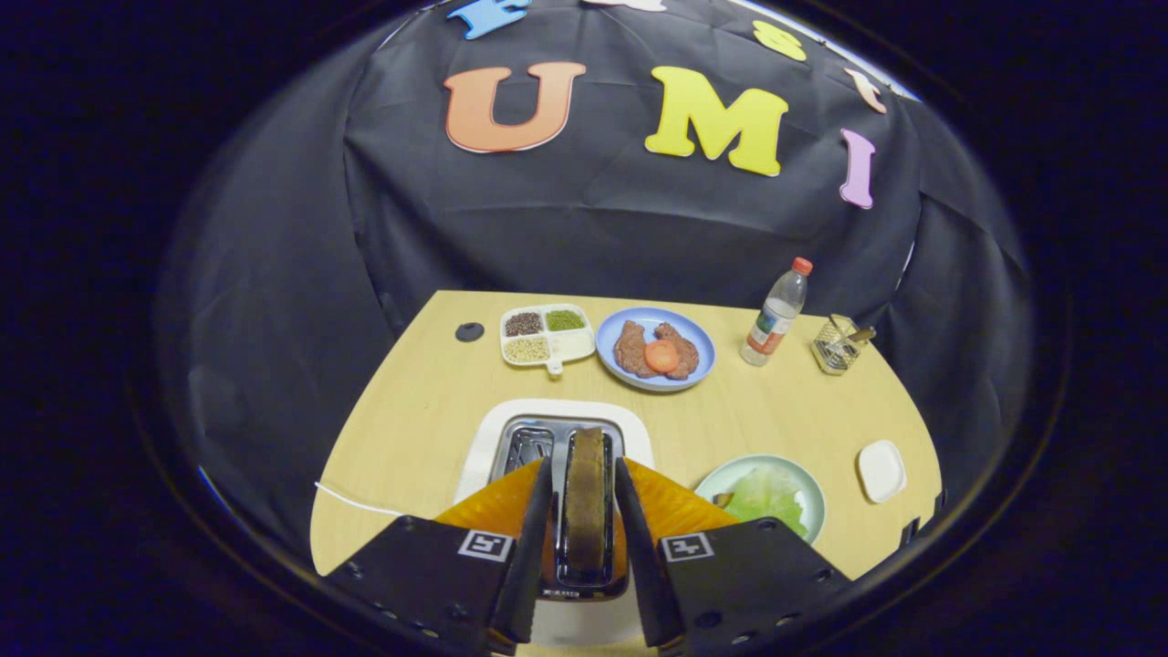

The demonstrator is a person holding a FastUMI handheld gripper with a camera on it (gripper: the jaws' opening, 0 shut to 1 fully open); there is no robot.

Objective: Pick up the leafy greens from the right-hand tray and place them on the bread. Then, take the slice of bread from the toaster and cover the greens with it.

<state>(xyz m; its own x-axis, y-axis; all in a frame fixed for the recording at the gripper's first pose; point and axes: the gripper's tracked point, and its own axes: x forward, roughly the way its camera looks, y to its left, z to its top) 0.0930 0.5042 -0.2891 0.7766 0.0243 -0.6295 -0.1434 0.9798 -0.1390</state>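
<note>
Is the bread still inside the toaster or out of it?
Inside. The bread stands on edge in a slot of the toaster, between the open gripper fingers, which are not squeezing it.

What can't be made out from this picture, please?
- Gripper view: whether the gripper fingers already press the bread slice in the toaster; their tips hide the contact.
- The green plate of greens: near edge covered by the right finger.
- The wire basket: contents too small.
</note>
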